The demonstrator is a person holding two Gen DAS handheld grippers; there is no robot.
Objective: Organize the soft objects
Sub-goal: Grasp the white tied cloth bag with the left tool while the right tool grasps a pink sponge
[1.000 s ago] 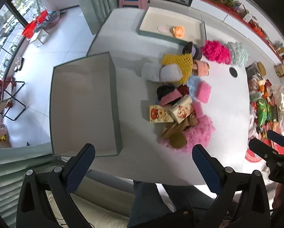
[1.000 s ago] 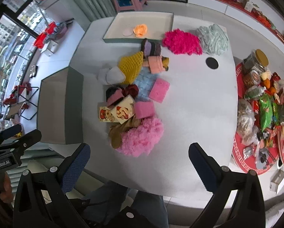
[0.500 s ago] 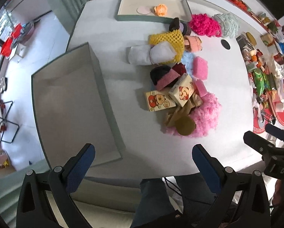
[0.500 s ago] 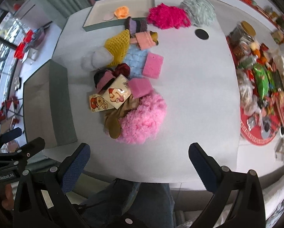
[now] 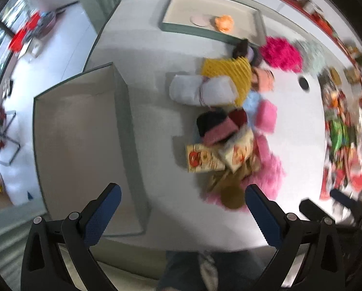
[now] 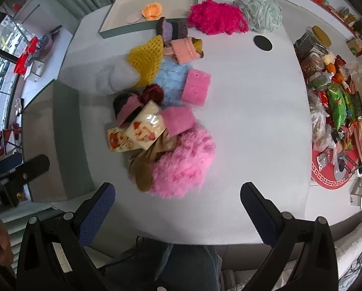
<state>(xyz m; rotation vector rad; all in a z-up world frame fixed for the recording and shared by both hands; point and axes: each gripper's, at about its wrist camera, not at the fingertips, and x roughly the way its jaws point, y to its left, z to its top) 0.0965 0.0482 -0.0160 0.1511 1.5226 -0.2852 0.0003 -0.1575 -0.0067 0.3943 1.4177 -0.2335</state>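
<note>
A heap of soft things lies on the white table (image 6: 248,126): a fluffy pink pompom (image 6: 183,165), a brown sock (image 6: 142,169), two cartoon tissue packs (image 6: 137,131), pink sponges (image 6: 196,87), a yellow knit piece (image 6: 147,60), a white rolled cloth (image 5: 200,91), a magenta fluffy ball (image 6: 214,19) and a pale green one (image 6: 263,12). A large grey box (image 5: 79,140) stands at the left with nothing in it. My left gripper (image 5: 181,215) hangs open above the near table edge. My right gripper (image 6: 178,213) is open too, just in front of the pompom.
A shallow tray (image 6: 122,21) at the far edge holds an orange flower (image 6: 151,11) and a pink disc. Snack packets and jars (image 6: 336,92) crowd the right side beyond the table. A person's legs in jeans (image 6: 181,266) show below.
Both grippers have come lower and closer to the table, so the heap looks bigger. The left view has swung and is blurred. Nothing on the table has moved.
</note>
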